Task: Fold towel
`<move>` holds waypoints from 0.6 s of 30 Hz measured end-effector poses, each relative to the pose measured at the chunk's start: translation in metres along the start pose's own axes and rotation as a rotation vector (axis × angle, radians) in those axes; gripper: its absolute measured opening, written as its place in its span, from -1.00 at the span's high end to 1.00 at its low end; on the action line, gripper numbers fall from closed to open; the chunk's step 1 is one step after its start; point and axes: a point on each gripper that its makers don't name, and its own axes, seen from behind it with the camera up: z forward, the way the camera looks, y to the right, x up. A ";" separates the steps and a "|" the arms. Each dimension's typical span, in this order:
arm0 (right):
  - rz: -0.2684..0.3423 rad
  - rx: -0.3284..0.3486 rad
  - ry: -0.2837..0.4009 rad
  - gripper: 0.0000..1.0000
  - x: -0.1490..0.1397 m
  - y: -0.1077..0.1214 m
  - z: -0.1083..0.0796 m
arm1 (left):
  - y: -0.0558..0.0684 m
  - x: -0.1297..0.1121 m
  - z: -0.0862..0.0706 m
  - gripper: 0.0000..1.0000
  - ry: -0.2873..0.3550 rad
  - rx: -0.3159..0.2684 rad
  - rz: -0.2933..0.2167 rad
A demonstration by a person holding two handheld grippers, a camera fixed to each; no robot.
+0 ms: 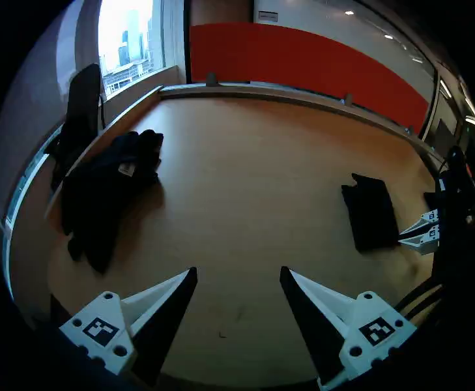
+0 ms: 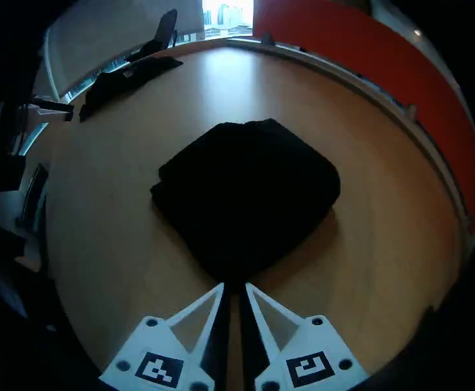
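A folded black towel (image 2: 250, 189) lies flat on the wooden table (image 2: 380, 215). My right gripper (image 2: 234, 287) has its fingers drawn almost together, pinching the towel's near corner. In the left gripper view the same towel (image 1: 369, 212) is a small dark rectangle at the right, and the right gripper (image 1: 403, 238) touches its edge from the right. My left gripper (image 1: 237, 277) hovers open over bare table with nothing between its fingers. It appears far off in the right gripper view as white fingers (image 2: 49, 109).
A heap of dark cloths (image 1: 103, 189) lies at the table's far left corner, also seen as the heap (image 2: 129, 75). A dark chair (image 1: 81, 111) stands behind it by the window. A red wall panel (image 1: 302, 58) runs behind the table's raised back edge.
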 end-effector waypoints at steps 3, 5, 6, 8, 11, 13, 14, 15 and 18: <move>-0.003 -0.005 0.004 0.86 0.001 0.001 -0.001 | -0.001 -0.001 0.000 -0.88 0.000 0.001 -0.001; -0.006 -0.007 0.008 0.87 0.002 0.001 -0.002 | -0.001 -0.001 0.000 -0.88 -0.001 0.000 -0.002; -0.007 -0.008 0.011 0.87 0.004 0.002 -0.004 | -0.001 -0.002 0.000 -0.88 -0.001 0.000 -0.002; -0.009 -0.009 0.021 0.87 0.008 0.003 -0.007 | -0.001 -0.002 0.000 -0.88 -0.001 0.000 -0.003; -0.018 -0.018 0.043 0.87 0.020 0.007 -0.015 | -0.001 -0.001 0.001 -0.89 0.001 -0.002 -0.002; -0.030 -0.026 0.060 0.87 0.029 0.010 -0.022 | 0.000 0.000 0.001 -0.88 0.004 -0.003 -0.002; -0.038 -0.030 0.068 0.87 0.034 0.012 -0.026 | 0.000 0.001 0.001 -0.88 0.006 -0.005 -0.002; -0.046 -0.035 0.077 0.87 0.041 0.015 -0.030 | 0.001 0.002 0.001 -0.88 0.008 -0.006 -0.002; -0.073 -0.050 0.108 0.87 0.060 0.021 -0.043 | 0.002 0.005 0.001 -0.88 0.016 -0.011 -0.003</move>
